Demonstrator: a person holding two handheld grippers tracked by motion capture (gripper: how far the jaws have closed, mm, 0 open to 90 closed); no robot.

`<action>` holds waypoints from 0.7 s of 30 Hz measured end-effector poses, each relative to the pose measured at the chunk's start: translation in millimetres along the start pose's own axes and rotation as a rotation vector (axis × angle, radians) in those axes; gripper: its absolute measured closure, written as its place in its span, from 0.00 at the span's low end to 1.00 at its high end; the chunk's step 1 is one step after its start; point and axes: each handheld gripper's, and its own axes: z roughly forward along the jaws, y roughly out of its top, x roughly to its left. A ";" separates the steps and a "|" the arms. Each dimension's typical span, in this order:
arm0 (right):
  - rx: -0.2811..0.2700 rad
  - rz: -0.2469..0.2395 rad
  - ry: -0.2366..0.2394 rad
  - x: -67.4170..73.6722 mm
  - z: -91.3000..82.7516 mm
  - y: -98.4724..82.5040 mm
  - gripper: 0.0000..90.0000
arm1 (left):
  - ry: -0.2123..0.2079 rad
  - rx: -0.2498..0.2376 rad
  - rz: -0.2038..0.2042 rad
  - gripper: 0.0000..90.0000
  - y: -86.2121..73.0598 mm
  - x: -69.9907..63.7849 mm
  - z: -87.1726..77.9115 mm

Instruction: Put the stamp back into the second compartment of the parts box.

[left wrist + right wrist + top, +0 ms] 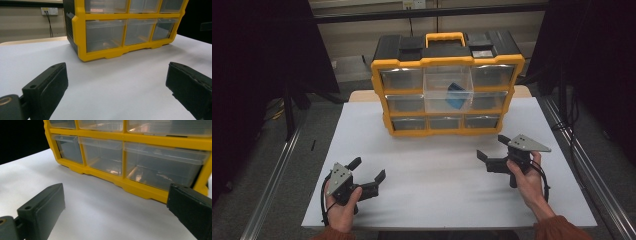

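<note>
At the back of the surface (362, 140), the yellow drawer organizer (447, 85) has its middle drawer (448, 90) pulled out, holding a blue object (456, 95); your left tool (371, 176) and right tool (493, 148) gape wide, empty; the thin, slick plastic likely flexes, so pinch the drawer's front lip

Yellow drawer organizer (447, 92) on white table (437, 175)
</note>
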 end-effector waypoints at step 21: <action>-0.049 0.047 -0.138 -8.8 -51.9 -20.1 0.02 | 0.021 0.001 0.003 0.04 -1.7 2.0 -4.2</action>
